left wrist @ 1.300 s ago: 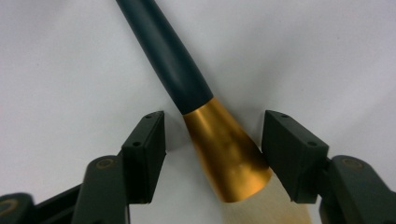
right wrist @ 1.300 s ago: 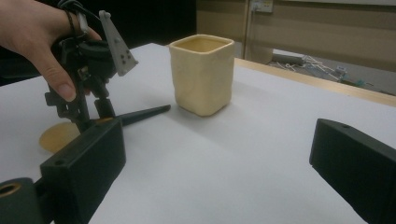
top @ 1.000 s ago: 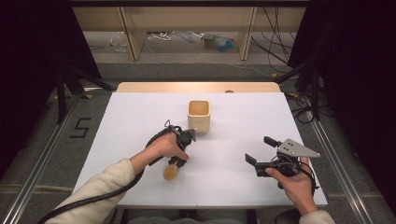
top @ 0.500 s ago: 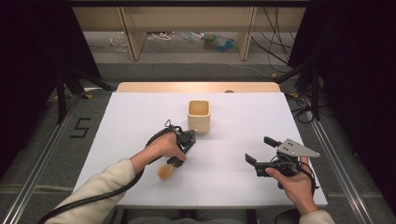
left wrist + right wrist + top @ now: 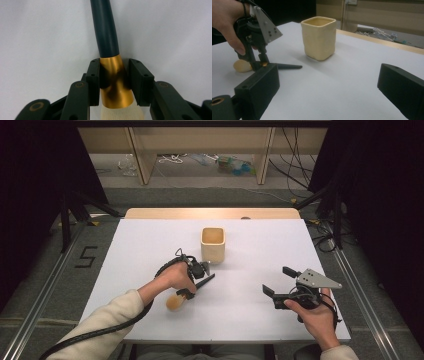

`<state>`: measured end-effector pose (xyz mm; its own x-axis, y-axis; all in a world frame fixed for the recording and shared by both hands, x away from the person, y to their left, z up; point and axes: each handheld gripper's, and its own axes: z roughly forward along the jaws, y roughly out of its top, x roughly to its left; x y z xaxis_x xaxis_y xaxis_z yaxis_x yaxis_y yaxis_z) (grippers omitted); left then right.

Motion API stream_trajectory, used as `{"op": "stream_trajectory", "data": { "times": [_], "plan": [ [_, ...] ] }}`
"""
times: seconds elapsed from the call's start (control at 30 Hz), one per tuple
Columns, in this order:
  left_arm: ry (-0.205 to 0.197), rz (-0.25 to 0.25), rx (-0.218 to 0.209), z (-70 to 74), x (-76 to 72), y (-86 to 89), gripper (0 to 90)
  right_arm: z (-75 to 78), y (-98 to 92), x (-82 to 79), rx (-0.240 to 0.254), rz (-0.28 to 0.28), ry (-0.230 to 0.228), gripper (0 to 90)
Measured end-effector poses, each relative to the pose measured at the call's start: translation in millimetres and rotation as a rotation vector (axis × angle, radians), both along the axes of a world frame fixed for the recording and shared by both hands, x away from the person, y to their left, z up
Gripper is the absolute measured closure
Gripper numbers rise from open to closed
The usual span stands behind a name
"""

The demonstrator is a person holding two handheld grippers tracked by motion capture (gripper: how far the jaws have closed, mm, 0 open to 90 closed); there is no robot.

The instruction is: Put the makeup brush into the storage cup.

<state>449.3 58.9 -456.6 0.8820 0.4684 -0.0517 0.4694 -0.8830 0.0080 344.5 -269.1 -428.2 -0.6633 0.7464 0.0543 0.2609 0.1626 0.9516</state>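
A makeup brush (image 5: 174,302) with cream bristles, a gold ferrule (image 5: 113,85) and a dark handle (image 5: 105,30) lies on the white table (image 5: 150,240). My left gripper (image 5: 187,292) points down over it. Its jaws have just been closing and now press on both sides of the ferrule, as the left gripper view (image 5: 115,65) shows. A cream square cup (image 5: 213,244) stands upright just behind it. My right gripper (image 5: 279,281) is held low at the right, open and holding nothing. The right gripper view (image 5: 332,85) looks past its jaws at the cup (image 5: 319,37), the left gripper (image 5: 260,62) and the brush (image 5: 287,66).
A wooden strip (image 5: 210,213) runs along the table's far edge. Beyond it are shelf legs and cables on the floor (image 5: 225,162). Bare white tabletop lies between the two grippers and around the cup.
The left gripper's jaws have drawn in onto the brush's ferrule, and the brush head has shifted slightly to the left. The right hand has stayed in place.
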Motion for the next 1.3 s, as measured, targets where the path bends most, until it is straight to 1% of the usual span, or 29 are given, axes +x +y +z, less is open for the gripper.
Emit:
{"op": "stream_trajectory", "data": {
  "times": [0.07, 0.1, 0.13, 0.17, 0.2, 0.23, 0.27, 0.3, 0.33, 0.4, 0.43, 0.47, 0.5, 0.53, 0.57, 0.7, 0.73, 0.77, 0.8, 0.83, 0.93, 0.97, 1.0, 1.07, 1.1, 1.13, 1.17, 1.2, 1.3],
  "plan": [
    [0.005, -0.032, -0.007, 0.3, -0.3, -0.4, 63.3, -0.1, 0.1, 0.1, 0.001, -0.003, 0.000, 5.0],
    [-0.001, -0.043, -0.013, 0.5, -0.7, -0.8, 63.3, 1.0, -1.3, -0.5, -0.018, -0.005, 0.005, 5.1],
    [-0.011, -0.066, -0.010, 1.3, -0.1, -1.2, 63.3, 0.0, 0.1, 0.0, 0.001, -0.001, 0.001, 5.1],
    [-0.018, -0.066, -0.020, 1.4, -1.1, -1.7, 63.3, 0.1, -0.1, 0.1, -0.003, -0.001, -0.003, 5.1],
    [-0.029, -0.075, -0.023, 2.2, -1.1, -2.2, 63.3, -0.1, -0.8, 1.4, -0.012, -0.004, -0.031, 5.1],
    [-0.034, -0.088, -0.014, 3.5, -1.2, -2.5, 63.4, 0.0, -0.8, 1.4, -0.012, -0.004, -0.031, 5.1],
    [-0.037, -0.088, -0.021, 4.2, -2.1, -2.8, 63.4, 0.0, -0.9, 1.4, -0.013, -0.004, -0.031, 5.1],
    [-0.048, -0.092, -0.029, 4.8, -2.6, -2.6, 63.4, 0.0, -0.4, 0.4, -0.005, -0.002, -0.010, 5.1],
    [-0.064, -0.113, -0.029, 6.2, -1.6, -2.4, 63.4, 0.0, 0.0, -0.1, 0.000, -0.001, 0.002, 5.2],
    [-0.068, -0.124, -0.035, 8.0, -2.0, -1.6, 63.4, 0.5, -0.8, -0.3, -0.013, -0.009, -0.001, 5.3],
    [-0.082, -0.145, -0.035, 9.1, -1.0, -0.9, 63.4, 0.6, -0.8, -0.3, -0.013, -0.009, 0.000, 5.3],
    [-0.088, -0.142, -0.042, 9.8, -1.7, -0.5, 63.4, -0.2, 0.2, 0.2, 0.002, -0.002, -0.002, 5.3],
    [-0.104, -0.167, -0.033, 11.0, -0.5, 0.0, 63.4, 0.8, -0.9, -0.6, -0.017, -0.008, 0.005, 5.3],
    [-0.104, -0.167, -0.033, 12.0, -1.3, 0.3, 63.4, 0.7, -1.0, -0.5, -0.019, -0.009, 0.004, 5.3],
    [-0.120, -0.183, -0.035, 13.1, -0.9, 0.6, 63.5, 0.7, -1.0, -0.4, -0.017, -0.010, 0.004, 5.4],
    [-0.151, -0.221, -0.034, 18.6, -3.0, 1.0, 63.5, 0.7, -0.9, -0.5, -0.016, -0.006, 0.004, 5.4],
    [-0.155, -0.227, -0.034, 19.6, -4.2, 1.1, 63.6, 1.6, -2.2, -0.5, -0.039, -0.007, -0.001, 5.4],
    [-0.152, -0.243, -0.027, 20.6, -4.3, 1.1, 63.6, 1.9, -1.8, -1.6, -0.035, -0.003, 0.020, 5.4],
    [-0.146, -0.245, -0.028, 21.1, -5.4, 1.4, 63.6, 2.0, -1.7, -1.6, -0.034, -0.003, 0.019, 5.4],
    [-0.149, -0.255, -0.032, 21.9, -5.3, 1.5, 63.6, 0.4, 0.2, -0.3, -0.001, 0.004, 0.000, 5.5],
    [-0.163, -0.264, -0.030, 22.8, -5.3, 2.2, 63.6, 0.4, 0.1, -0.2, -0.001, 0.004, 0.000, 5.5],
    [-0.156, -0.270, -0.020, 23.3, -5.2, 2.4, 63.6, 1.6, -1.2, -1.2, -0.025, -0.003, 0.010, 5.5],
    [-0.162, -0.272, -0.022, 23.3, -5.1, 2.5, 63.6, 0.4, 0.4, -0.3, -0.001, 0.007, 0.002, 5.6],
    [-0.152, -0.276, -0.017, 23.7, -5.9, 2.7, 63.6, 0.2, 0.7, -0.3, -0.002, 0.009, 0.003, 5.7],
    [-0.157, -0.277, -0.024, 24.0, -6.2, 2.5, 63.6, 1.3, -0.5, -1.1, -0.024, 0.004, 0.011, 5.7],
    [-0.154, -0.284, -0.020, 24.6, -6.6, 2.4, 63.6, 0.1, 1.0, -0.3, -0.008, 0.008, 0.003, 5.7],
    [-0.151, -0.284, -0.019, 24.8, -7.5, 2.1, 63.6, 0.0, 1.3, -0.2, -0.007, 0.009, 0.002, 5.6],
    [-0.159, -0.283, -0.024, 25.5, -7.7, 1.6, 63.6, -0.1, 1.9, -0.2, 0.001, 0.016, 0.006, 5.6],
    [-0.137, -0.275, -0.023, 28.3, -8.7, 0.9, 63.6, 0.2, 3.8, -0.4, 0.004, 0.038, 0.008, 5.3]
  ]
}}
